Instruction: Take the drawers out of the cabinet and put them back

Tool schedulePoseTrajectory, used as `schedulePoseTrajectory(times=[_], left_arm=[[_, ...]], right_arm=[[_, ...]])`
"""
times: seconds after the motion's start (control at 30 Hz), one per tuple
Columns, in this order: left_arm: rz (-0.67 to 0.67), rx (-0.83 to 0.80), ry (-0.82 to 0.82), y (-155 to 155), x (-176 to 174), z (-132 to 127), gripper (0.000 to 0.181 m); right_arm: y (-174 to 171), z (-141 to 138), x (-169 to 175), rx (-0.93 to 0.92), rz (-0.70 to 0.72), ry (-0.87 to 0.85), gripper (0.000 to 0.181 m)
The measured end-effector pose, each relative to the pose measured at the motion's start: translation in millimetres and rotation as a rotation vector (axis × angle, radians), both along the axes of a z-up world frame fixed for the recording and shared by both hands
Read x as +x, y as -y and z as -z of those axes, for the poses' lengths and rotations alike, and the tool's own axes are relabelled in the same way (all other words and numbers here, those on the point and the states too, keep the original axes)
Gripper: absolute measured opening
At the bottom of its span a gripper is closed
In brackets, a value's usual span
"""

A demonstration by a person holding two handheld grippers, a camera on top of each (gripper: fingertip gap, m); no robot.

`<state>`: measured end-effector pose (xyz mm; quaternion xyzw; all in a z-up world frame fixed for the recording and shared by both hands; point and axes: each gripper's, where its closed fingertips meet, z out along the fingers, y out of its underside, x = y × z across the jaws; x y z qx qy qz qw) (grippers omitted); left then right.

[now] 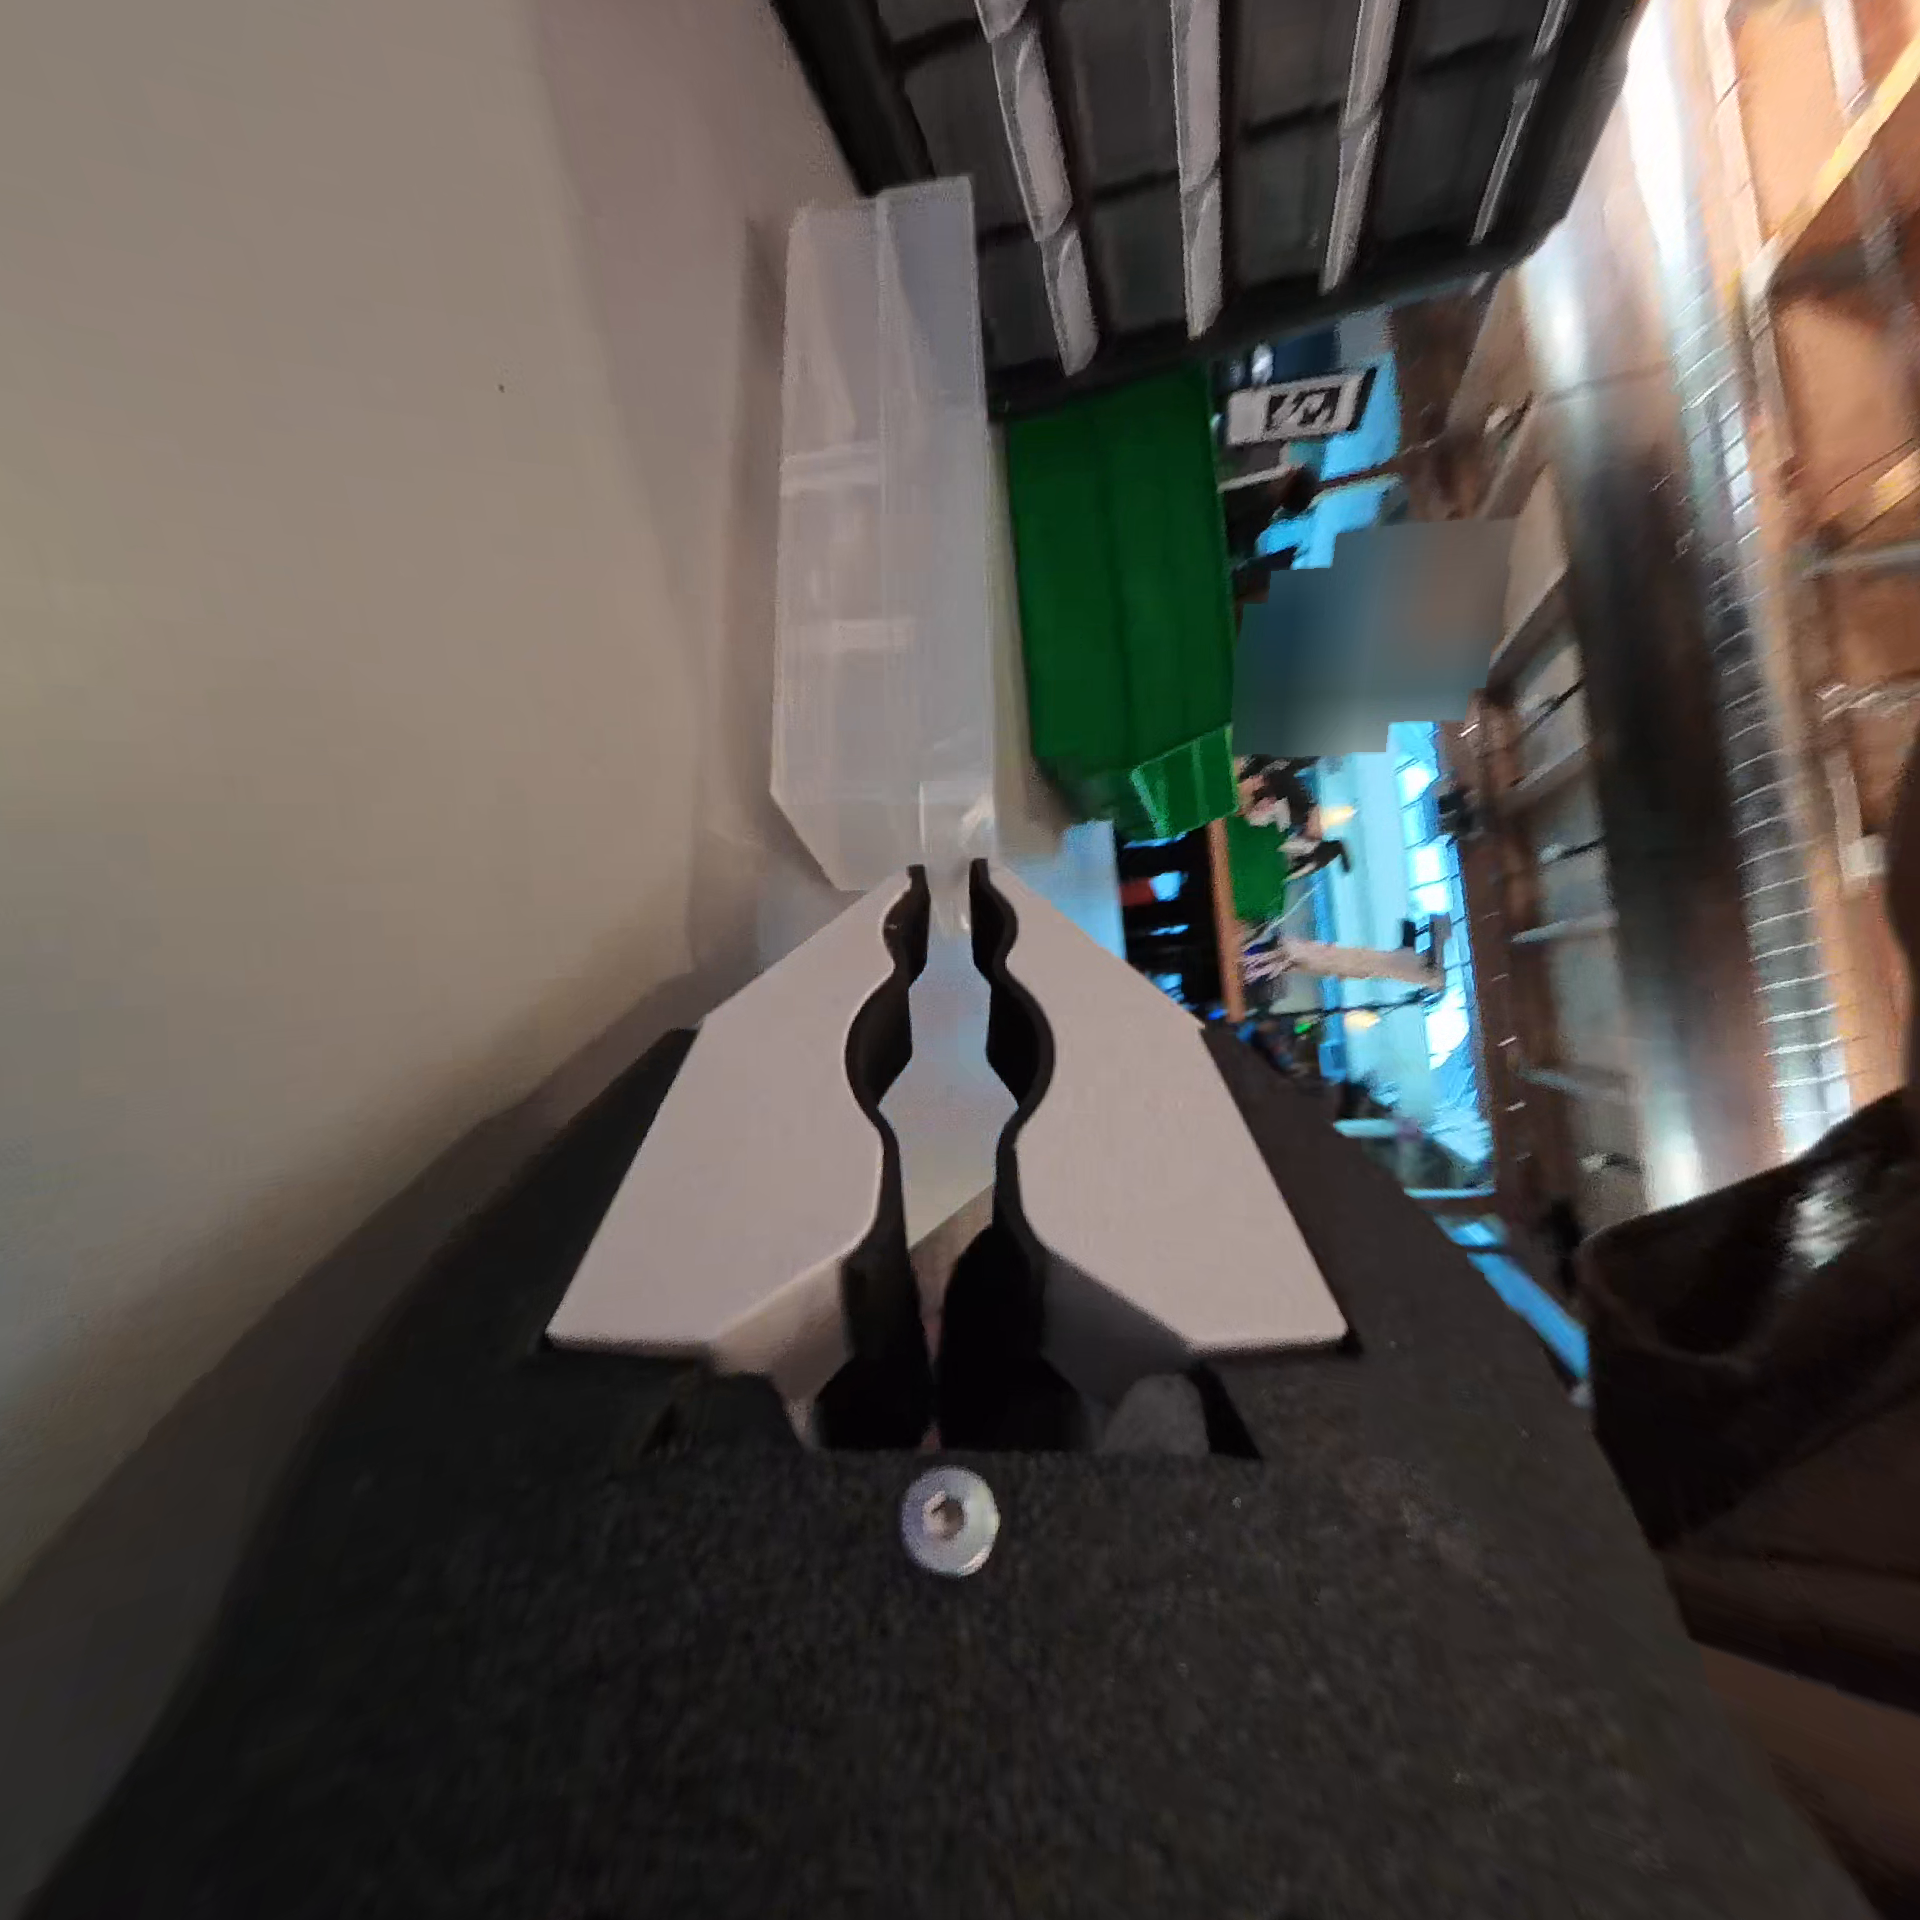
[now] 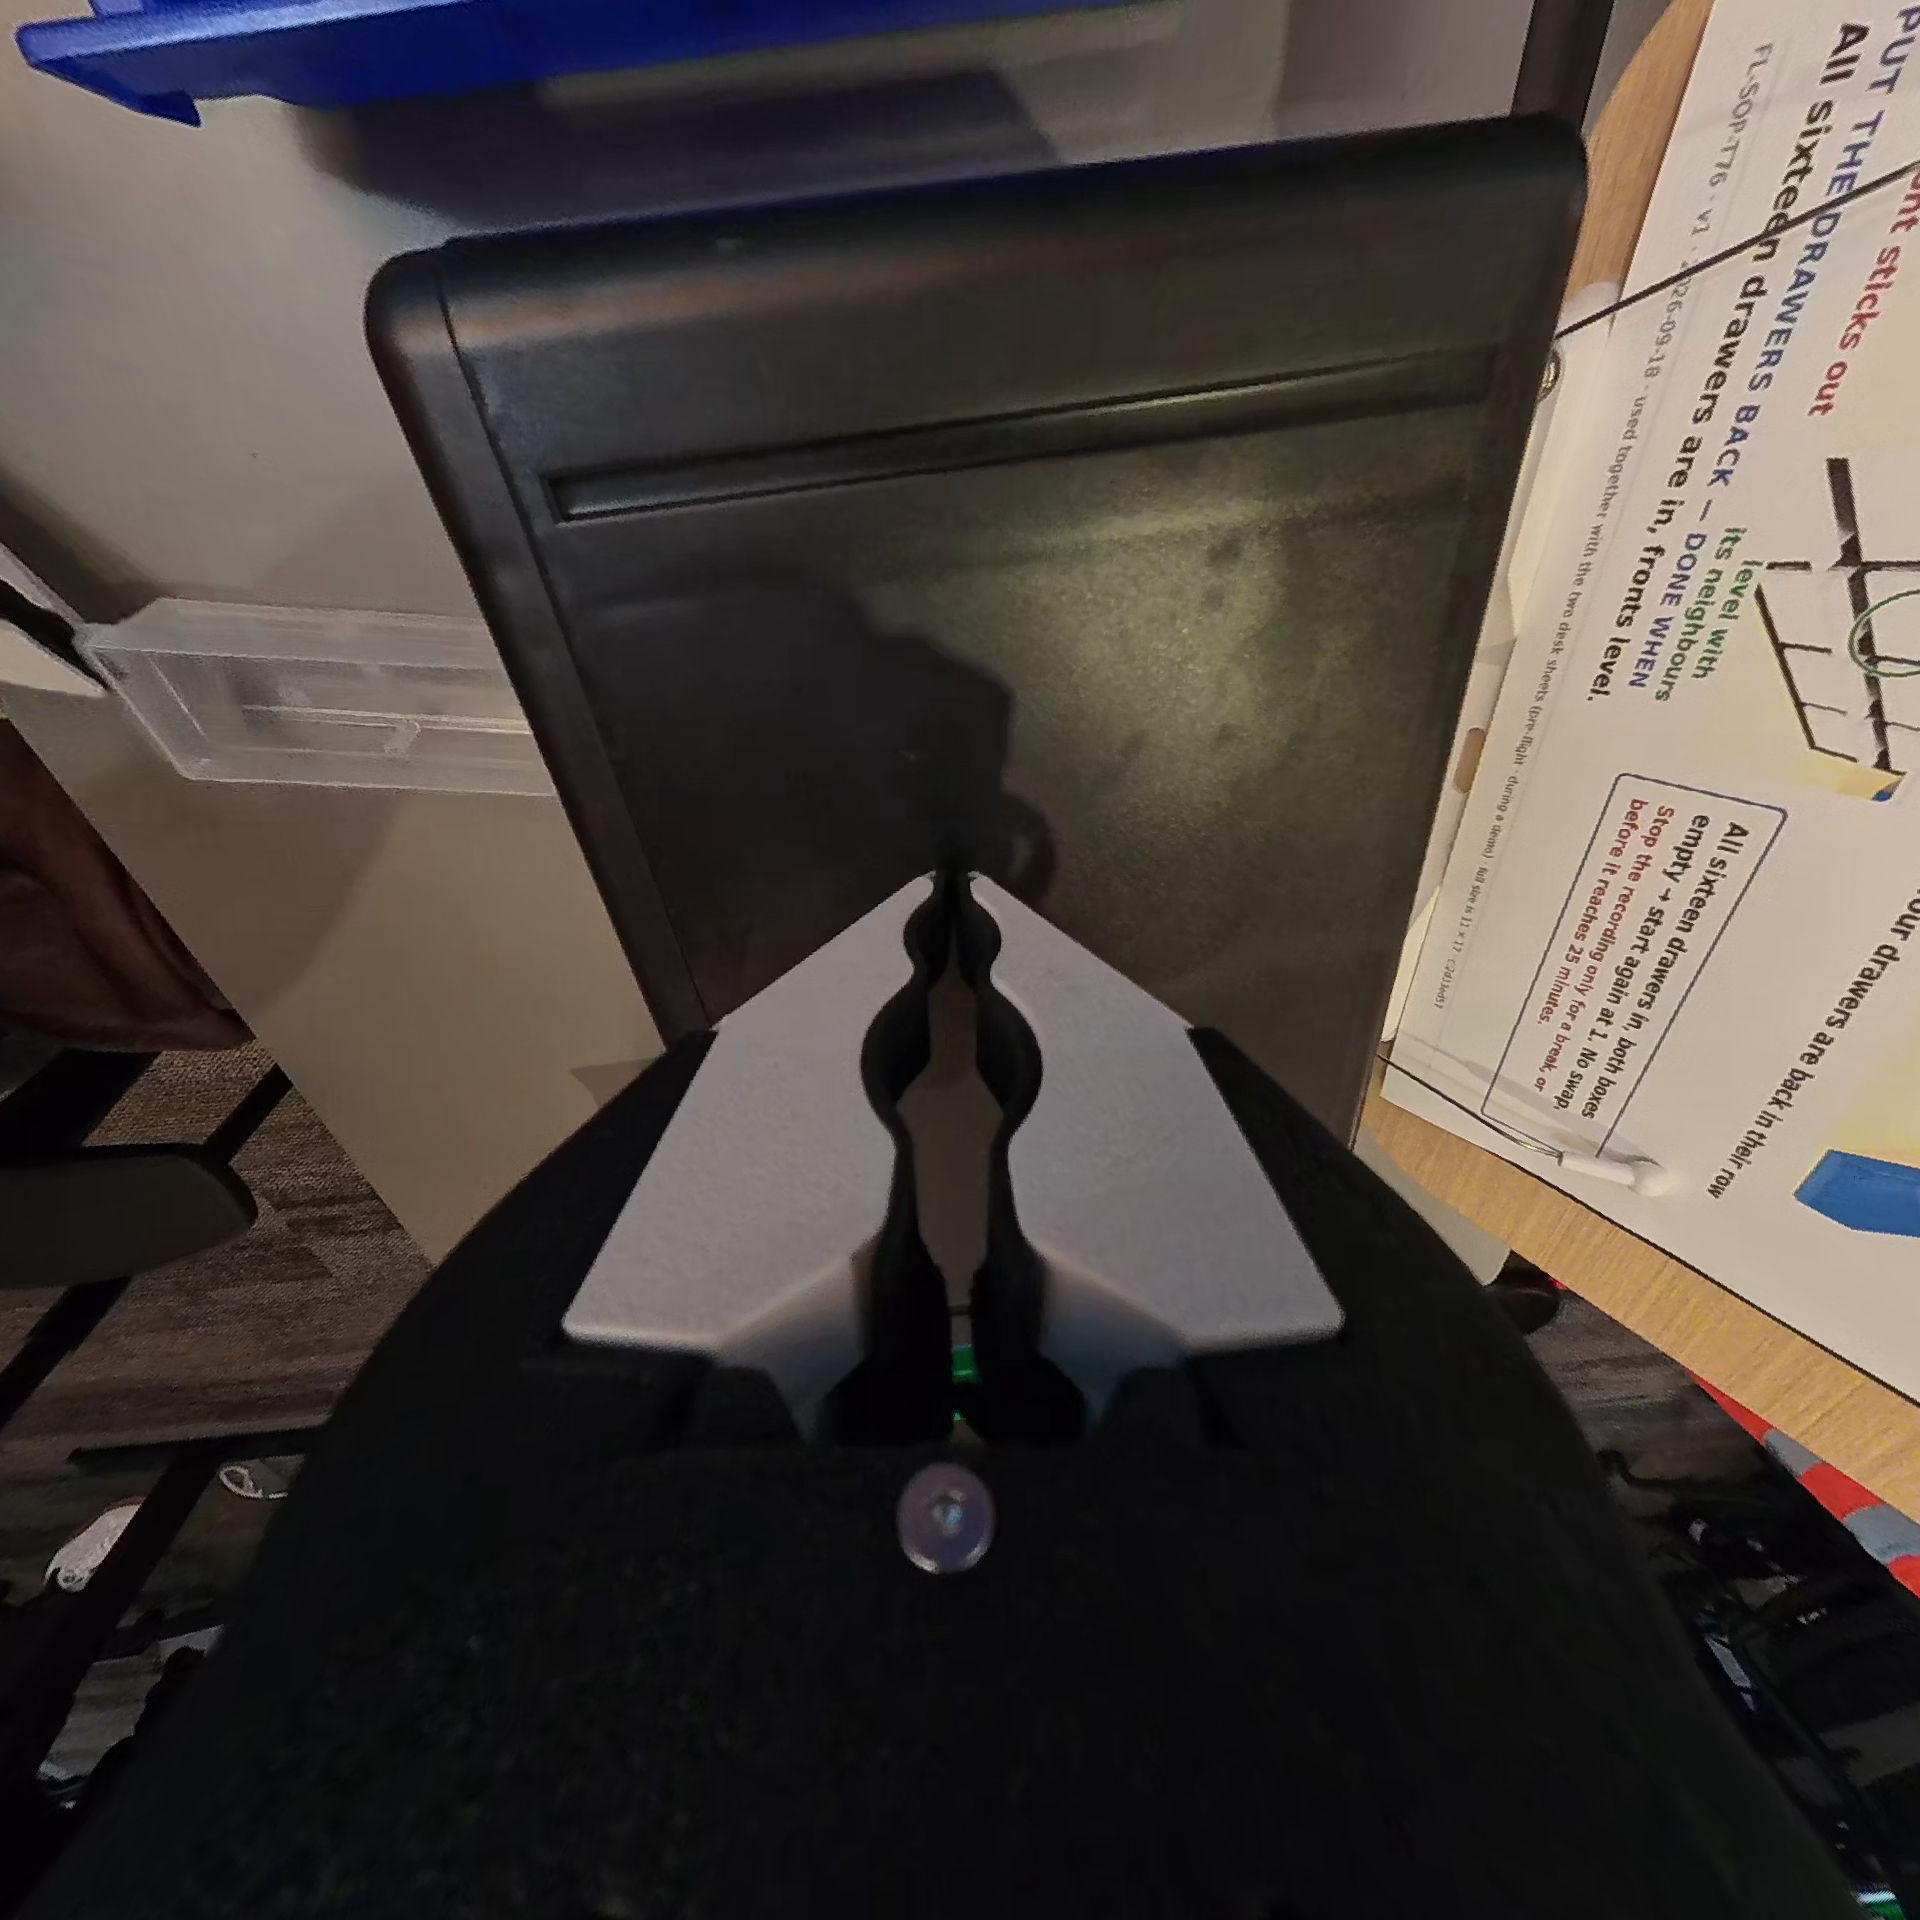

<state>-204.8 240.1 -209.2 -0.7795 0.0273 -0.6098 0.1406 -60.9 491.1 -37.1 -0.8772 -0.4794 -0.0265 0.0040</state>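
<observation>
Left wrist view, tilted hard on its side: the left gripper [image 1: 948, 878] has its tips pinched onto the small tab of a clear drawer [image 1: 878, 540], gap narrow, tab caught between them. The drawer stretches away from the fingertips, out of the cabinet [image 1: 1195, 156], whose dark grid of slots fills the top of the view just beyond the drawer's far end. A pale table [image 1: 312, 623] runs along the left. A green cloth [image 1: 1122, 582] hangs behind, and a dark sleeve [image 1: 1766, 1351] cuts in at right.

Right wrist view: the right gripper [image 2: 953, 881] is closed down, tips all but meeting, nothing between them. They sit over the cabinet's black top panel [image 2: 987, 540]; whether they touch it I can't tell. Off to the left, the drawer [image 2: 312, 686] again, held at its outer end by the other gripper's pale fingers [image 2: 42, 644], over the table [image 2: 208, 364]. A printed sheet [image 2: 1714, 623] lies on a wooden surface at right. A blue tray edge [image 2: 416, 42] shows up top.
</observation>
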Motion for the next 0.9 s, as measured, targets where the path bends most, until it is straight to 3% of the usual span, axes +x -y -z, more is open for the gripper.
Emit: schedulePoseTrajectory(times=[0.57, 0.73, 0.9], left_arm=[[0.200, 0.301, -0.400, 2, -47, 10, 0.029], [0.182, 0.546, -0.537, -13, -65, -2, 0.042], [0.169, 0.635, -0.564, -20, -68, -10, 0.047]], right_arm=[[0, 0, 0, 0.044, 0.037, -0.069, 0.000], [0, -1, 0, 0.085, 0.050, -0.085, 0.000], [-1, -1, 0, 0.122, 0.047, -0.100, 0.000]])
